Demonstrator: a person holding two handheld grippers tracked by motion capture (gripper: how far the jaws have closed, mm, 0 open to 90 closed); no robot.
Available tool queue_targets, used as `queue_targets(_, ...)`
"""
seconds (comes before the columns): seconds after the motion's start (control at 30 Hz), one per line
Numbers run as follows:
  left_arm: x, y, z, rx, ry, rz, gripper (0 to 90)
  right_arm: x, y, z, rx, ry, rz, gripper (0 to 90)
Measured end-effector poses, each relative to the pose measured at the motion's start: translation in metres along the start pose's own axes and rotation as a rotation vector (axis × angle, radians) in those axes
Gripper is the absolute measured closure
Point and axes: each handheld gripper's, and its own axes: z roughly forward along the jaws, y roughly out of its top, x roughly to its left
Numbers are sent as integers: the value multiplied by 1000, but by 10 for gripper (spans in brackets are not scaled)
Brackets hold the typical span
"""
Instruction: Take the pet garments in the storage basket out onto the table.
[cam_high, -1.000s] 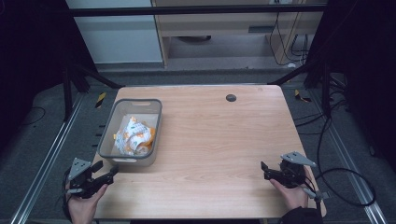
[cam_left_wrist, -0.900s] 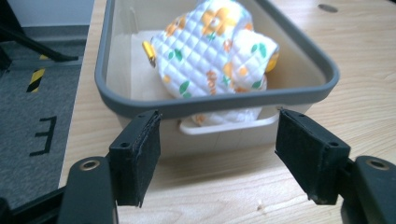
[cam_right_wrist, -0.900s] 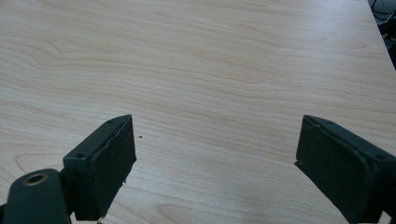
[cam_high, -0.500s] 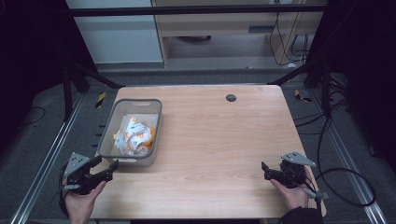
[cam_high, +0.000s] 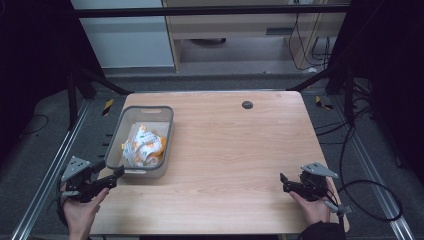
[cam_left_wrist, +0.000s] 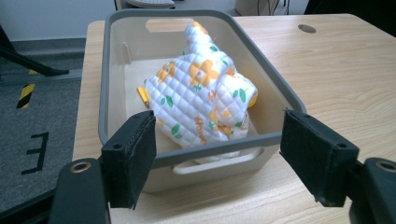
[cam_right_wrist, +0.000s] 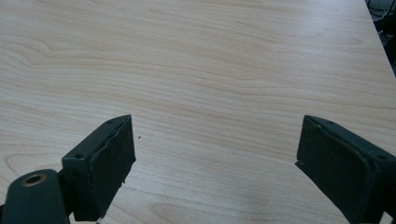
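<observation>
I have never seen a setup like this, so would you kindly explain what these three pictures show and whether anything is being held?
A person at a wooden table holds a two-jaw tool in each hand. The high view looks down from above: the left tool is near the table's left edge, the right tool near the right. The other two pictures come from cameras riding on each tool, looking along its black jaws. A grey bin holds a quilted white cloth item with orange flowers. A small dark round spot lies farther back. Both tools are open and hold nothing.

High view overhead; left claw view close, sharing bin (cam_left_wrist: 196, 154).
</observation>
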Motion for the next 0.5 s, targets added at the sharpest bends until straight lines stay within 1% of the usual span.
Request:
queue_targets(0.17,0,11,1,-6,-11,10,259,-1,0,-1,1,1,6,110)
queue_targets(0.2,0,11,1,-6,-11,10,258,-1,0,-1,1,1,6,110)
queue_targets(0.4,-2,27,2,-19,-24,23,256,-1,0,-1,4,-3,4,110)
queue_targets(0.5,-3,36,6,-21,-29,36,256,-1,0,-1,6,-7,-1,109)
